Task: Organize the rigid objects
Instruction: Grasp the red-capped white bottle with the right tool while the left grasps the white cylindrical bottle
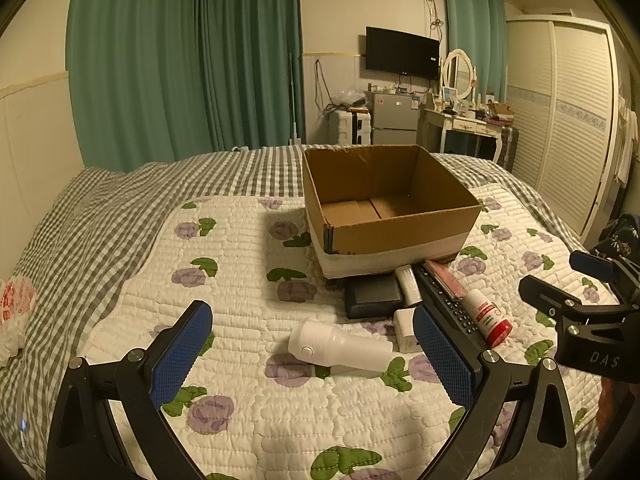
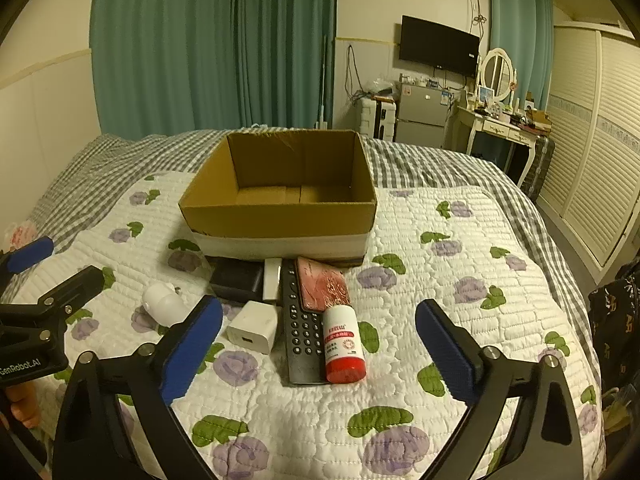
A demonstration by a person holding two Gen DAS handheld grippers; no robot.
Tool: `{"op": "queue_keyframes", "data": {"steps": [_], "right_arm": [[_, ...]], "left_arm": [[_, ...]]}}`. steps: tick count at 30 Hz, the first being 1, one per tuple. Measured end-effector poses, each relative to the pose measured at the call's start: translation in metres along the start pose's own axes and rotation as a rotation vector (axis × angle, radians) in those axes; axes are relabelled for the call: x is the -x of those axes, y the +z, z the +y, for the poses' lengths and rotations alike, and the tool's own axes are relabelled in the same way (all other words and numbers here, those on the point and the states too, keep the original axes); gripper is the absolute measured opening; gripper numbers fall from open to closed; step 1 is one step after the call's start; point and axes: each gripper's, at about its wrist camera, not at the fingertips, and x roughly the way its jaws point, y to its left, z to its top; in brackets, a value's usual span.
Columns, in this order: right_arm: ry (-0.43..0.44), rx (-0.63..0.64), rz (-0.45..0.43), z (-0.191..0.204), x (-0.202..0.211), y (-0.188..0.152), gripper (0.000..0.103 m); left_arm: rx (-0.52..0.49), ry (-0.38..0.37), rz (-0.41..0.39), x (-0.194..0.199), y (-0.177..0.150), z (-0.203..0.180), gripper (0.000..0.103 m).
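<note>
Hovering: both my grippers over the quilted bed (image 2: 460,280), nothing picked up yet.
Left gripper (image 1: 312,354): jaws released wide, holding nothing; the white flashlight-shaped gadget (image 1: 340,346) lies on its side between them.
Right gripper (image 2: 318,346): jaws released wide, holding nothing; the red-capped white bottle (image 2: 344,346) lies just ahead, resting against the black remote (image 2: 300,332).
Cardboard box (image 2: 280,220): open, looks empty, at the far side of the pile; likely where things go.
Pile: white charger cube (image 2: 253,327), black case (image 2: 236,280), small white block (image 2: 272,276), pink-red phone (image 2: 324,284) lying partly on the remote, all crowded at the box's near wall.
Risk, left: the gadget is round and smooth; a pinch off its middle could squirt it out or roll it on the soft quilt.
Risk, right: closing on the bottle could catch the remote or nudge the phone.
Risk, both: grippers work near each other; reaching for the box together could clash.
Surroundings: green curtains (image 1: 180,60), TV (image 1: 402,53), small fridge (image 1: 394,118), wardrobe (image 1: 568,112), all well apart from the bed.
</note>
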Motion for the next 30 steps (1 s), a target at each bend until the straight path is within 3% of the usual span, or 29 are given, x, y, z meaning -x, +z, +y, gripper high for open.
{"op": "queue_keyframes", "data": {"steps": [3,9,16,18,23,26,30], "right_arm": [[-0.01,-0.004,0.037,-0.008,-0.01,-0.003,0.09],[-0.037,-0.011,0.17,-0.02,-0.047,-0.021,0.085],[-0.033,-0.029,0.266,-0.029,-0.088,-0.03,0.077],[-0.018,-0.023,0.287,-0.026,-0.099,-0.03,0.066],[0.025,-0.101,0.317,-0.034,-0.126,-0.026,0.058],[0.02,-0.088,0.345,-0.032,-0.138,-0.022,0.037],[0.003,-0.072,0.33,-0.03,-0.139,-0.023,0.037]], "left_arm": [[0.004,0.016,0.023,-0.008,-0.005,0.002,0.103],[-0.022,0.089,0.085,-0.028,-0.015,-0.001,0.102],[-0.045,0.093,0.156,-0.049,-0.03,-0.007,0.102],[-0.049,0.092,0.175,-0.054,-0.033,-0.008,0.101],[-0.027,0.084,0.227,-0.067,-0.035,-0.006,0.1],[-0.01,0.059,0.251,-0.076,-0.03,-0.013,0.099],[0.046,0.042,0.296,-0.097,-0.025,-0.021,0.099]]}}
